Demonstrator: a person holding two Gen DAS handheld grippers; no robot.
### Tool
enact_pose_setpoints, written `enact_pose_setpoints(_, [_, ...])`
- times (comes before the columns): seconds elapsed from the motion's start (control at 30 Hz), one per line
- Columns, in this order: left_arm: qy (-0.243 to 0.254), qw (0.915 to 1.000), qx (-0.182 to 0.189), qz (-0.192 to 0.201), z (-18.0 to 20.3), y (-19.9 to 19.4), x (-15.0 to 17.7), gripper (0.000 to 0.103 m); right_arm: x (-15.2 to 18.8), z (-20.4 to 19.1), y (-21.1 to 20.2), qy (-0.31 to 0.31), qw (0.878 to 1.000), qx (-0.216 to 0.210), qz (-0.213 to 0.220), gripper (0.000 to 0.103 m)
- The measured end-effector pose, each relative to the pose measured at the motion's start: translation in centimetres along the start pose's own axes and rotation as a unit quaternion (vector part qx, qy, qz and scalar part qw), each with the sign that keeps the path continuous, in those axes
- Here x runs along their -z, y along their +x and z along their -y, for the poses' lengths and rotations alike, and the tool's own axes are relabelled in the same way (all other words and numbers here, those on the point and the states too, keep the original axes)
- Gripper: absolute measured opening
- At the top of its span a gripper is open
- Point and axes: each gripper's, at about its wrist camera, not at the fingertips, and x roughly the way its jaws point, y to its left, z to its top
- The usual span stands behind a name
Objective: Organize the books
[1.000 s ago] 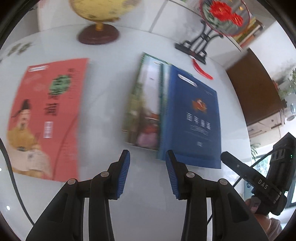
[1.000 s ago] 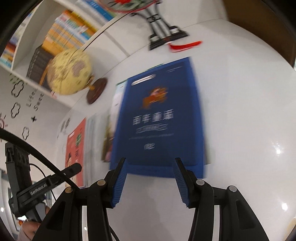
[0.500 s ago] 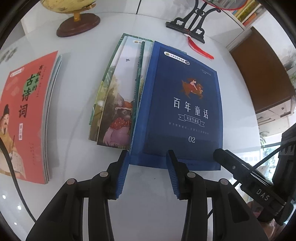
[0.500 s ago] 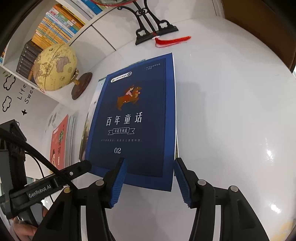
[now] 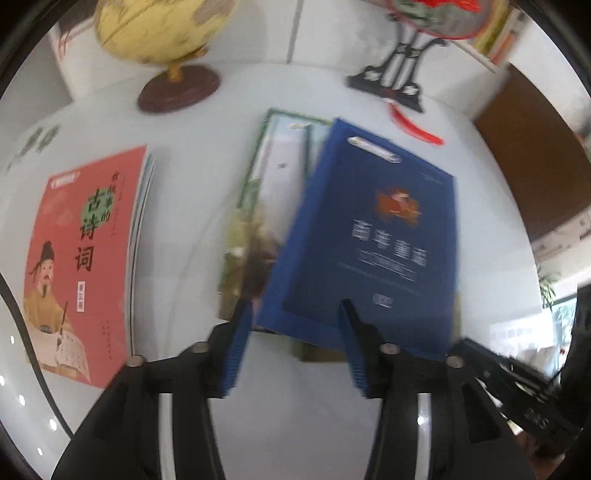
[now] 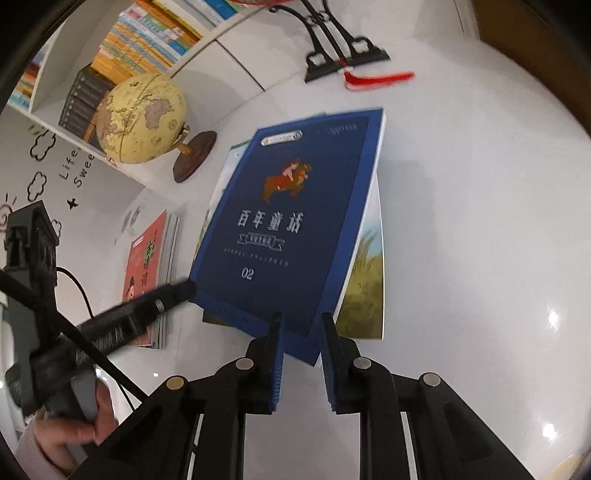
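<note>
A dark blue book (image 6: 295, 221) lies on top of a pile of picture books (image 6: 365, 288) on the white table; it also shows in the left wrist view (image 5: 373, 243). My right gripper (image 6: 301, 334) is shut on the blue book's near edge and lifts that edge off the pile. My left gripper (image 5: 293, 325) is open, its fingers just in front of the blue book's near edge, touching nothing. A red poetry book (image 5: 85, 254) lies apart to the left, also seen in the right wrist view (image 6: 147, 254).
A yellow globe (image 6: 142, 118) on a brown base stands at the back of the table (image 6: 480, 221). A black ornament stand (image 6: 343, 55) with a red tassel (image 6: 376, 78) stands behind the books. A bookshelf (image 6: 147, 33) lines the wall.
My right gripper has closed from open onto the blue book's near edge and raised it, showing the picture book beneath. My left gripper stayed open and drew back slightly.
</note>
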Motion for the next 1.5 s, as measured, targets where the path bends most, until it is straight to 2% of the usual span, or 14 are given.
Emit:
enact_pose_setpoints(0.07, [-0.004,0.9992,-0.002,-0.039,-1.0,1.7,-0.4,0.051,0.0,0.6,0.3,0.027,0.999,-0.020,-0.008,0.019])
enact_pose_setpoints(0.27, [0.019,0.9986,0.025,-0.042,-0.3,2.3,-0.9,0.052,-0.4,1.1,1.4,0.069,0.996,-0.040,-0.027,0.023])
enact_pose_setpoints(0.4, [0.042,0.9975,0.011,-0.056,1.0,2.9,-1.2,0.053,-0.7,0.8,1.7,0.085,0.994,-0.069,-0.021,0.048])
enact_pose_setpoints(0.47, [0.069,0.9962,0.012,-0.051,2.2,2.2,-0.7,0.053,-1.0,0.4,1.8,0.080,0.994,-0.066,-0.022,0.048])
enact_pose_setpoints(0.57, [0.107,0.9913,0.051,-0.058,4.0,1.5,0.8,0.048,-1.1,-1.3,1.9,0.027,0.996,-0.081,-0.031,0.024])
enact_pose_setpoints(0.63, [0.141,0.9883,0.032,-0.047,5.1,1.0,1.6,0.047,-0.7,-3.0,2.1,-0.014,0.996,-0.075,-0.042,0.004])
enact_pose_setpoints(0.73, [0.142,0.9868,0.062,-0.046,4.7,0.4,2.4,0.049,-0.3,-3.8,1.4,-0.049,0.997,-0.058,-0.019,0.001])
enact_pose_setpoints(0.97, [0.109,0.9908,0.069,-0.042,2.1,-0.3,2.2,0.049,-0.2,-1.3,-1.6,-0.012,0.997,-0.077,-0.014,0.001])
enact_pose_setpoints(1.07, [0.074,0.9923,0.094,-0.029,0.9,-0.7,0.7,0.049,-0.4,0.7,-3.2,-0.019,1.000,-0.006,0.007,0.022])
enact_pose_setpoints(1.1, [0.068,0.9925,0.098,-0.030,0.9,-0.6,0.4,0.049,-0.8,1.7,-3.0,-0.004,1.000,-0.007,0.003,0.037])
enact_pose_setpoints(1.13, [0.056,0.9922,0.107,-0.031,0.9,-0.4,-0.1,0.049,-1.2,2.6,-2.9,0.014,1.000,-0.018,0.001,0.043])
enact_pose_setpoints(1.27, [0.025,0.9909,0.129,-0.029,1.2,0.4,-0.7,0.049,-2.9,5.4,-0.6,0.089,0.995,-0.037,-0.015,0.043])
enact_pose_setpoints(1.43, [0.001,0.9903,0.130,-0.050,1.9,2.9,-1.1,0.053,-3.5,4.7,0.9,0.071,0.997,-0.024,-0.008,0.043])
enact_pose_setpoints(1.5, [0.001,0.9890,0.142,-0.042,2.2,2.7,-0.7,0.063,-3.7,4.7,1.2,0.071,0.997,-0.025,-0.007,0.044])
